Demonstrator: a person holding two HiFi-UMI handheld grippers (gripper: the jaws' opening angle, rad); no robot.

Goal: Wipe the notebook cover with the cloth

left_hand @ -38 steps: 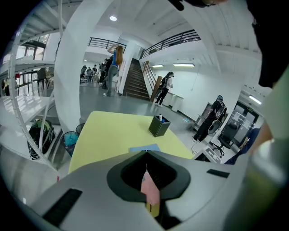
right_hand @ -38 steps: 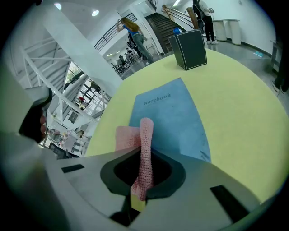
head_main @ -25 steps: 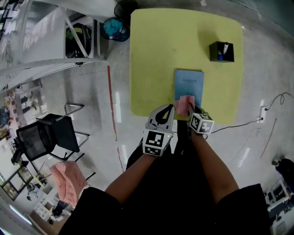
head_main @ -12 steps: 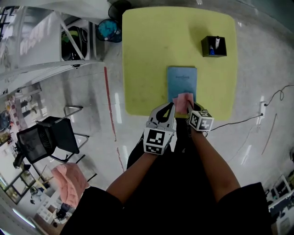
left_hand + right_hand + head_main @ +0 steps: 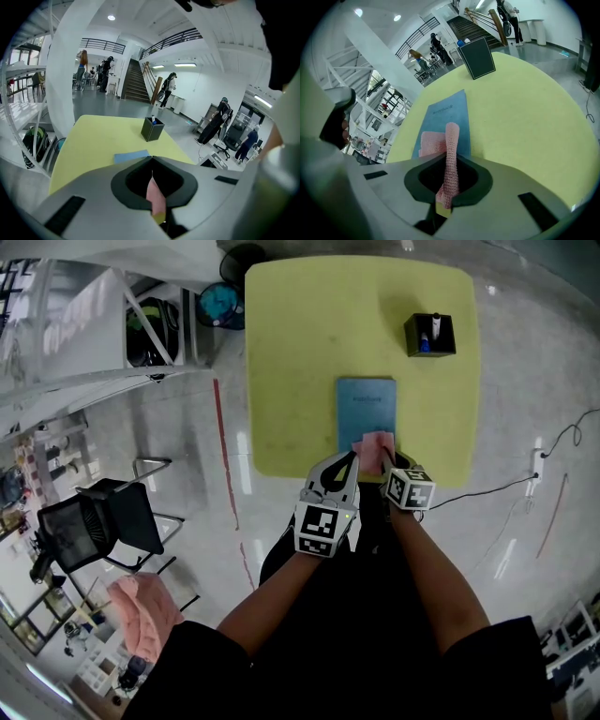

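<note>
Notebook (image 5: 366, 409) is the blue one lying flat on the yellow bench (image 5: 300, 352), black pen box (image 5: 429, 335) well off past its far right corner. Pink cloth (image 5: 375, 448) sits bunched on the notebook's near end. Right claw (image 5: 385, 463) is clamped on the cloth. Left claw (image 5: 353, 457), just left of it, is closed too, with a pink strip of cloth pinched inside.

place: open office atrium
evidence: staircase (image 5: 136, 86), mezzanine railing (image 5: 103, 45), office chair (image 5: 94, 521), polished floor (image 5: 525, 371), people standing around
</note>
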